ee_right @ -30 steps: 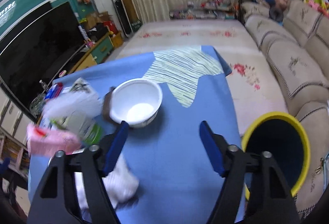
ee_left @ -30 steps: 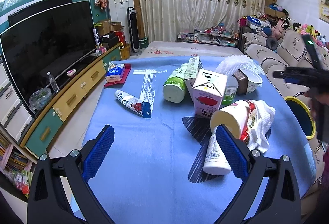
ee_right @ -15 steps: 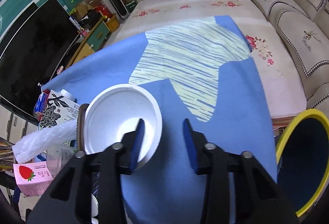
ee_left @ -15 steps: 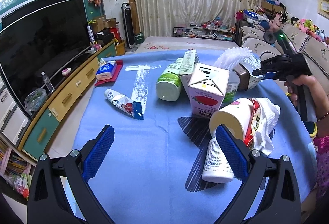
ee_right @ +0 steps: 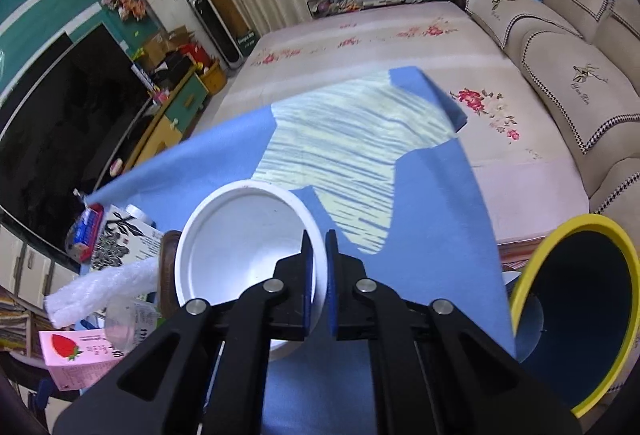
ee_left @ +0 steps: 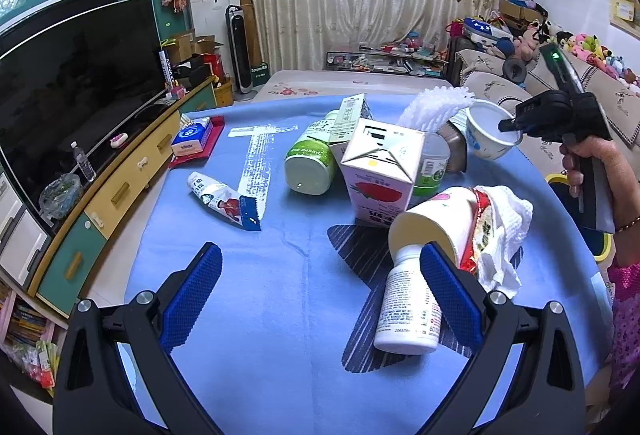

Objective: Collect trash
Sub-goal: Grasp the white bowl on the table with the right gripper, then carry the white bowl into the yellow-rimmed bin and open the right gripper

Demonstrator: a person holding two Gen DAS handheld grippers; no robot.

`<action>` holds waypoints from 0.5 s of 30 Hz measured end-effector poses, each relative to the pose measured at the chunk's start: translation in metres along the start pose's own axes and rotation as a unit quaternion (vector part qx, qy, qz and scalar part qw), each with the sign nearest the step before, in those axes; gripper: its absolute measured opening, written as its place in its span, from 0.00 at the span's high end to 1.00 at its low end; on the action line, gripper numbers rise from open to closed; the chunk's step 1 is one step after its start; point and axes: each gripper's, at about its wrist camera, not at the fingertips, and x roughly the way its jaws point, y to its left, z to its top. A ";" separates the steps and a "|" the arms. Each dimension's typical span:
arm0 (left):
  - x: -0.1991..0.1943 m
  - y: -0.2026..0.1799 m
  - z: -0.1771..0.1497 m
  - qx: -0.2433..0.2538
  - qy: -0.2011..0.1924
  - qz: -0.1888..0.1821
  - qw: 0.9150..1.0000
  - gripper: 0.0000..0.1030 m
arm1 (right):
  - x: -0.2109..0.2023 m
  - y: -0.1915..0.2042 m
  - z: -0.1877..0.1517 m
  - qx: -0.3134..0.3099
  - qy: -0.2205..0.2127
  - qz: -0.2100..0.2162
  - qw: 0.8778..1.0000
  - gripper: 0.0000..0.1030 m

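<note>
My right gripper (ee_right: 319, 267) is shut on the rim of a white paper bowl (ee_right: 240, 247) and holds it tilted, just above the blue tablecloth (ee_right: 432, 219); it also shows in the left wrist view (ee_left: 508, 125) with the bowl (ee_left: 486, 135). The yellow-rimmed trash bin (ee_right: 576, 315) stands to its right, below the table edge. My left gripper (ee_left: 320, 295) is open and empty over the near table. By its right finger lie a white pill bottle (ee_left: 408, 311) and a paper cup (ee_left: 436, 223).
On the table are a pink strawberry milk carton (ee_left: 380, 175), a green bottle (ee_left: 310, 165), a toothpaste tube (ee_left: 224, 201), a crumpled white tissue (ee_left: 504, 235), white foam netting (ee_left: 434, 107) and a tissue pack (ee_left: 191, 135). A sofa (ee_right: 560, 47) is on the right, a TV cabinet (ee_left: 100, 191) on the left.
My right gripper closed on the white bowl's rim and lifted it, tilting it. My left gripper stayed open and drew slightly nearer to the trash.
</note>
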 end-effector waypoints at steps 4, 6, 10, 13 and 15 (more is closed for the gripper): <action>-0.004 -0.004 -0.002 0.004 -0.001 -0.002 1.000 0.05 | -0.032 -0.024 -0.007 0.011 -0.028 0.001 1.000 0.94; -0.005 -0.006 -0.003 0.006 0.000 -0.005 1.000 0.05 | -0.049 -0.042 -0.013 0.024 -0.042 -0.002 0.999 0.94; -0.004 -0.013 -0.008 0.015 0.007 -0.007 1.000 0.05 | -0.082 -0.101 -0.034 0.065 -0.065 -0.034 0.995 0.94; -0.002 -0.021 -0.011 0.021 0.013 -0.009 1.000 0.05 | -0.091 -0.150 -0.049 0.101 -0.065 -0.072 0.990 0.94; 0.000 -0.027 -0.014 0.023 0.020 -0.014 0.999 0.05 | -0.089 -0.179 -0.057 0.123 -0.056 -0.095 0.986 0.94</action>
